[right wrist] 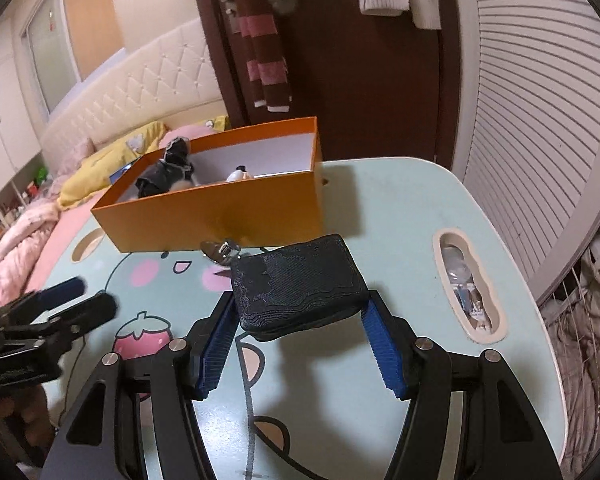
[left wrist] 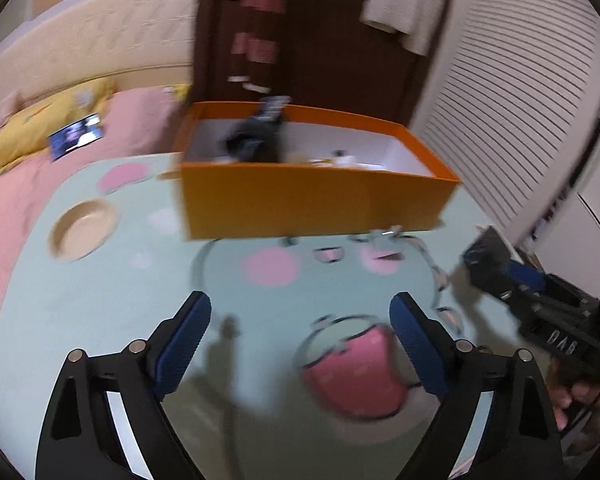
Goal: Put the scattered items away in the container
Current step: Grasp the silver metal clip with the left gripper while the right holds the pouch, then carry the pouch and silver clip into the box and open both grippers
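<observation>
the left gripper (left wrist: 300, 320) hangs wide over the table (left wrist: 100, 300), nothing between its jaws. the box (right wrist: 220, 216) stands beyond. the right gripper (right wrist: 300, 320) clamps the black pouch (right wrist: 300, 284) at its near edge, raised before the box.

Motion blurs the orange box (left wrist: 312, 200) contents; small items unidentifiable in the table slot (right wrist: 470, 292).

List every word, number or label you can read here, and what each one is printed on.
"DAB", roughly; blurred white letters on the black body of the right gripper, seen from the left wrist view.
White lettering on the black body of the left gripper: too small and blurred to read.
Orange box, black pouch, table: no text visible.
</observation>
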The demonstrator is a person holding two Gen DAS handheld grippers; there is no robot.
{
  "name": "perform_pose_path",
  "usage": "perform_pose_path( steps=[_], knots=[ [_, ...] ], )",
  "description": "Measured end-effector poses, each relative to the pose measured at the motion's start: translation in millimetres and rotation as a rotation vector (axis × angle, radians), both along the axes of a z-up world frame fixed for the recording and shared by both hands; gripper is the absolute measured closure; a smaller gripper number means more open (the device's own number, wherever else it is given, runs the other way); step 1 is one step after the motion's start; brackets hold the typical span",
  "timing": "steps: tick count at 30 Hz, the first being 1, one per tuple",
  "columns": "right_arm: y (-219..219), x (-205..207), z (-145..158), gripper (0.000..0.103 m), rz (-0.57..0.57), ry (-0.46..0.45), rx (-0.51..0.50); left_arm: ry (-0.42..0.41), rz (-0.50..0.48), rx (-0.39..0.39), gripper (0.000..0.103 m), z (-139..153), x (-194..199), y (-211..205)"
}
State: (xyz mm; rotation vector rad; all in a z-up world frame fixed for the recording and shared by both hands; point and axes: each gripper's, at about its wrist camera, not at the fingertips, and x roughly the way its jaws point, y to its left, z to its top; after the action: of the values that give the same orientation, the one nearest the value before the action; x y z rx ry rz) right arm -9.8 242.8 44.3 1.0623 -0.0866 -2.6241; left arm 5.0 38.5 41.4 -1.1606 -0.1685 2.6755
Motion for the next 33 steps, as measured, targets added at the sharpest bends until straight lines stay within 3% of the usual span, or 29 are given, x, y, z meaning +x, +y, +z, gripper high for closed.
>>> perform_pose_path(
  steps=[1, 3, 4, 13, 15, 16, 22, 26, 33],
  knots=[
    [2, -1, 0, 0.041, -0.008, 0.002, -0.001, 0.001, -0.023, 0.003, 0.017, 1, -5, 8],
    [8, -2, 0, 0.04, -0.026, 0.002, -0.011, -0.012, -0.059, -0.008, 0.036, 1, -16, 24],
    [11, -2, 1, 0.04, -0.033, 0.001, -0.017, -0.023, -0.069, -0.018, 0.038, -1, -22, 32],
    [35, -4, 3, 0.04, -0.078, 0.003, -0.054, -0.084, -0.061, -0.057, 0.04, -15, -63, 76],
    [37, -4, 2, 0.04, -0.079, -0.003, -0.062, -0.104, -0.054, -0.056, 0.066, -18, -70, 78],
    [38, -5, 1, 0.04, -0.079, -0.007, -0.064, -0.104, -0.046, -0.058, 0.071, -17, -73, 78],
    [38, -3, 0, 0.04, -0.069, -0.014, -0.071, -0.134, -0.042, -0.013, 0.072, -15, -76, 66],
    [30, 1, 1, 0.04, -0.038, -0.01, -0.066, -0.109, -0.047, 0.021, 0.072, -5, -57, 50],
    [-9, 13, 0, 0.04, 0.08, -0.027, -0.067, -0.043, -0.029, -0.091, 0.072, 8, -1, 19]
  ],
)
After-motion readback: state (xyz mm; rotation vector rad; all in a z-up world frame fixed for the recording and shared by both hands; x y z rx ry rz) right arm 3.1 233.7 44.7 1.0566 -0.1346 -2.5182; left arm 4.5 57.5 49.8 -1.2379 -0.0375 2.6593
